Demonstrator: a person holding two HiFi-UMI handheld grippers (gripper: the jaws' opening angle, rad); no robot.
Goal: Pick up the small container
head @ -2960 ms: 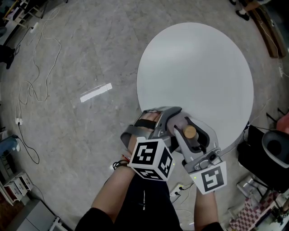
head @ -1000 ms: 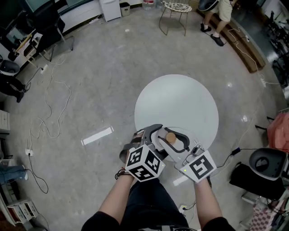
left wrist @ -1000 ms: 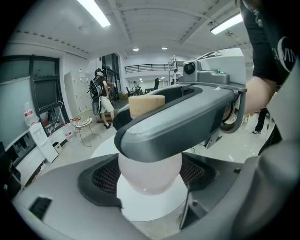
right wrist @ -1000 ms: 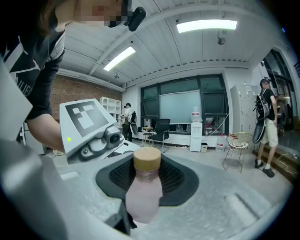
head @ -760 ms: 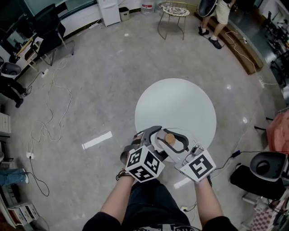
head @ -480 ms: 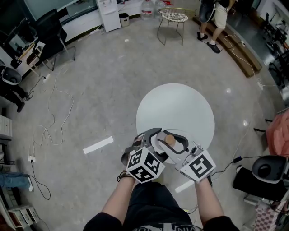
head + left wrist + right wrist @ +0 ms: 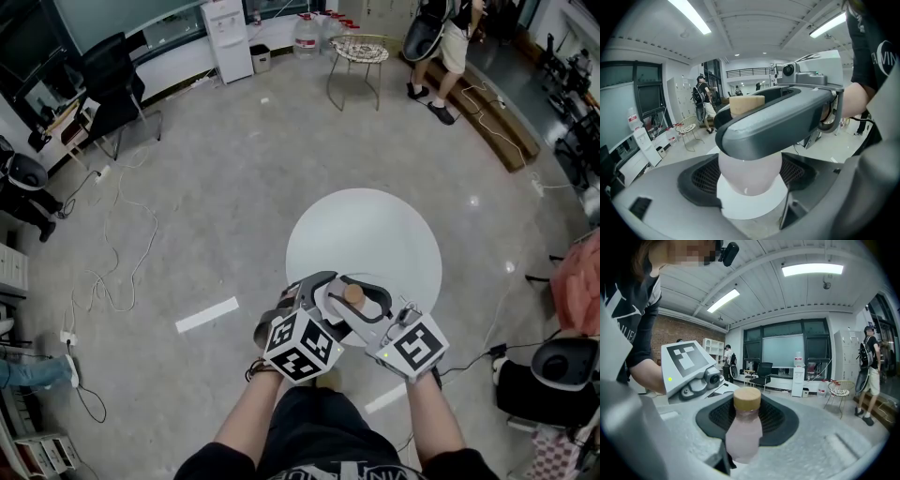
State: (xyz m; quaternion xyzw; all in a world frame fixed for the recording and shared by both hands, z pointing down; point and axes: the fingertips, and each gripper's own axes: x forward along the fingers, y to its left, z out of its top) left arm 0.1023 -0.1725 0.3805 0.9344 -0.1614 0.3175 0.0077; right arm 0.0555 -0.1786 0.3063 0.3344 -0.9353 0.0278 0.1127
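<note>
**A:** Where is the small container (image 7: 353,293)?

**B:** Lower middle of the head view. It is clenched upright in the right tool (image 7: 742,444), up off the round table (image 7: 375,230) and over its near edge.

**A:** And the left tool (image 7: 752,202)?

**B:** Its jaws stand apart round the container's rounded lower body. Table and floor show through the gap, so I judge it isn't squeezing.

**A:** So one grip carries everything. What worries you?

**B:** The body looks smooth and bulging. If the right jaws ease, or pinch off-centre, it could squirt out downward.

**A:** And the crowding?

**B:** One right jaw crosses the centre of the left gripper view, very close. A bump between the tools could jar the container loose.

**A:** Then?

**B:** It would likely strike the table rim, or miss it and hit the concrete floor (image 7: 216,187) at the left of the frame.
</note>
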